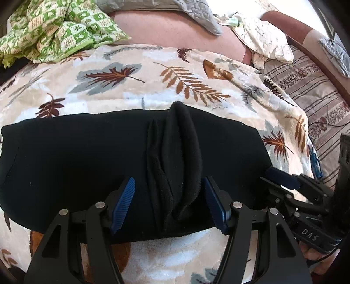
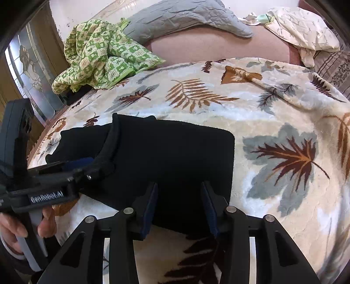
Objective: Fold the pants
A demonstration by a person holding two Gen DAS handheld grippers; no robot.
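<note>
Where the plush leaf-print blanket (image 1: 135, 87) covers the bed, soft black fleece pants (image 1: 87, 157) lie folded into a rounded rectangle; the left hand-held gripper (image 1: 169, 203) gapes around a raised ridge, the right hand-held gripper (image 2: 179, 207) gapes over their edge

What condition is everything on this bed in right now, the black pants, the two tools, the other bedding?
Black pants: lying flat on the blanket, folded over, with a bunched ridge in the middle.
Left tool: open, straddling the ridge.
Right tool: open, at the pants' near edge.
Leaf blanket: spread out, slightly rumpled.
Green quilt: crumpled in a heap.
Grey quilt: rumpled, at the far side.
</note>
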